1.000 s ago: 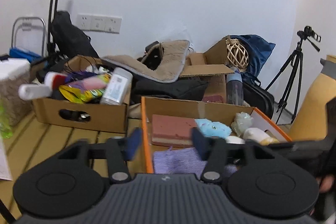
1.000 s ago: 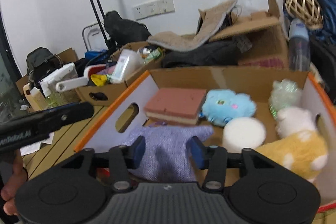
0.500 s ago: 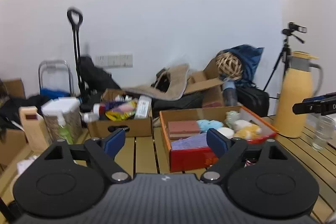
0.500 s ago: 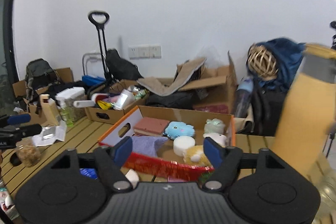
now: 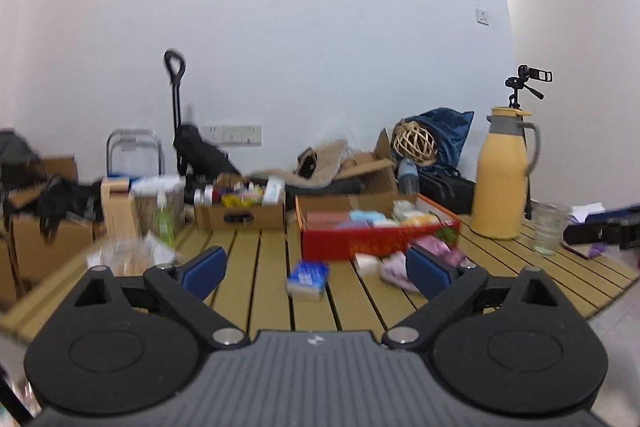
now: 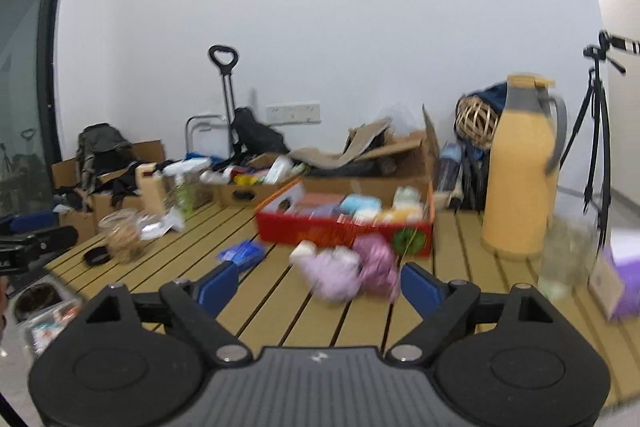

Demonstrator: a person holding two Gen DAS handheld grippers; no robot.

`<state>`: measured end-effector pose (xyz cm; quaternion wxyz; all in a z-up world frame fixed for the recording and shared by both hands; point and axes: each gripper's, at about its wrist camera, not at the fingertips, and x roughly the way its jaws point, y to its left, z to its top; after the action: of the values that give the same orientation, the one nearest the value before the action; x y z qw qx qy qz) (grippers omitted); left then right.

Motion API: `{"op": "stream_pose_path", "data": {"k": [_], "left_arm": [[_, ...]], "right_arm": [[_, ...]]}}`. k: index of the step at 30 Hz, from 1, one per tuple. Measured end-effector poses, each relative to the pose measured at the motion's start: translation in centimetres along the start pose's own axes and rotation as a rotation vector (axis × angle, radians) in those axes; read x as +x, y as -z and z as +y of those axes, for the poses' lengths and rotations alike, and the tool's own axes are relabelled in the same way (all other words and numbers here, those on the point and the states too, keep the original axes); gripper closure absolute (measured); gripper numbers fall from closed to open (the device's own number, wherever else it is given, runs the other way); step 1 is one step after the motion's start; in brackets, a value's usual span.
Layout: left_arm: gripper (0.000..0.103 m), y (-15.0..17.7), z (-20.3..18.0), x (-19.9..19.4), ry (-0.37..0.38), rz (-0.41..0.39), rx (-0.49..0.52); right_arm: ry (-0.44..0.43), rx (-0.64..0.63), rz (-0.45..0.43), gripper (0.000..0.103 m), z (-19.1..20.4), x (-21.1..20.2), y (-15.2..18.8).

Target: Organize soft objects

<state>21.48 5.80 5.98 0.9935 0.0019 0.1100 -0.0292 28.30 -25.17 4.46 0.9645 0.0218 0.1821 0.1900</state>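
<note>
A red box (image 5: pixel 376 237) (image 6: pixel 344 231) on the slatted wooden table holds several soft things: a pink sponge block, a blue plush, white and yellow plush. In front of it lie a pale purple soft toy (image 6: pixel 332 273) (image 5: pixel 396 269), a magenta one (image 6: pixel 376 259), a small white piece (image 6: pixel 303 251) and a blue packet (image 5: pixel 307 277) (image 6: pixel 240 253). My left gripper (image 5: pixel 316 269) is open and empty, well back from the box. My right gripper (image 6: pixel 318 285) is open and empty, just short of the purple toys.
A yellow thermos jug (image 5: pixel 505 175) (image 6: pixel 520 163) and a glass (image 5: pixel 550 229) (image 6: pixel 566 255) stand right of the box. A cardboard box of bottles (image 5: pixel 240 207), a jar (image 6: pixel 122 231) and papers sit left. A purple carton (image 6: pixel 624 275) lies far right. Clutter and a tripod behind.
Both grippers have pulled far back from inside the red box and opened wide. The whole table and the loose toys in front of the box have come into view.
</note>
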Motion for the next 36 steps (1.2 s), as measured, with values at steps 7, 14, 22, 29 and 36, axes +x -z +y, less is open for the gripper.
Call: {"op": "stream_pose_path", "data": {"k": [7,14,22,29,36], "left_arm": [[0.001,2.6,-0.4,-2.0,-0.036,0.068,-0.019],[0.001,3.1,-0.5,-0.3,-0.022,0.081,-0.033],[0.001,3.4,-2.5,7.3,0.057,0.156,-0.005],[0.008,1.6,-4.5,19.5,0.229,0.191,-0.022],[0.028,1.3,-5.5,34.0,0.408,0.386,-0.087]], "right_arm": [[-0.024,0.1,0.039,0.014,0.2,-3.1,4.1],[-0.009,0.107,-0.001,0.015,0.3,-1.9,4.4],[0.053,0.134,0.025,0.022,-2.2,4.0,4.8],[-0.018,0.234,0.121,0.041,-4.9,13.4,4.3],[-0.147,0.436,0.239,0.051,-7.9,24.1,3.0]]}}
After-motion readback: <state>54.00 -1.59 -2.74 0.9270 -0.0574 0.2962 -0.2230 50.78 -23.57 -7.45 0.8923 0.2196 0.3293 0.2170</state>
